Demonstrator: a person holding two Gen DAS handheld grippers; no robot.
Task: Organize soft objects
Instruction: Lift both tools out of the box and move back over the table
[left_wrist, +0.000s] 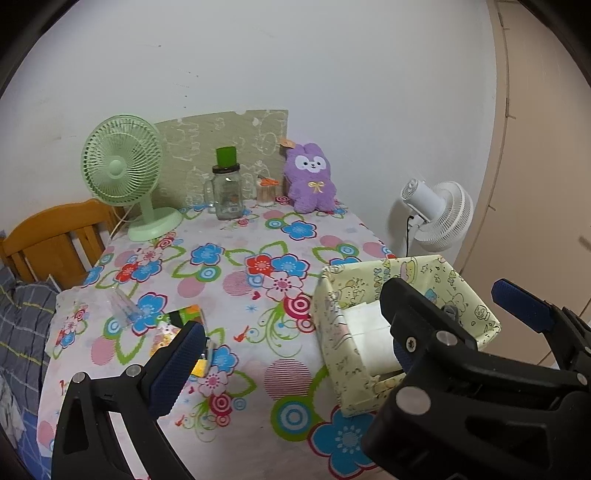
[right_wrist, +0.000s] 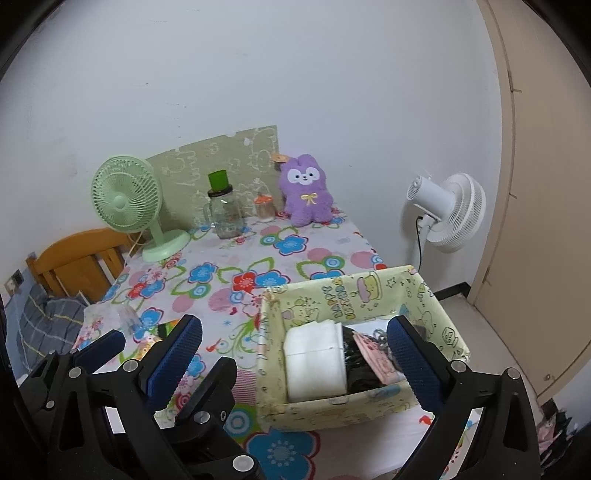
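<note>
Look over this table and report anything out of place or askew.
The purple plush bunny sits at the far edge by the wall, well apart from the yellow storage box holding other soft items. A small green-and-yellow packet lies loose near the front left. Nothing looks spilled or damaged; both hand-held grippers are open and empty.

Both the left gripper (left_wrist: 291, 339) and the right gripper (right_wrist: 295, 343) hover side by side, fingers (left_wrist: 177, 365) spread wide, holding nothing.

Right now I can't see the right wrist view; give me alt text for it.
The right hand-held gripper hangs open over a yellow cartoon-print box holding a white folded item and dark things, on a floral tablecloth. A purple plush bunny sits at the far edge beside a glass jar and green fan.
</note>
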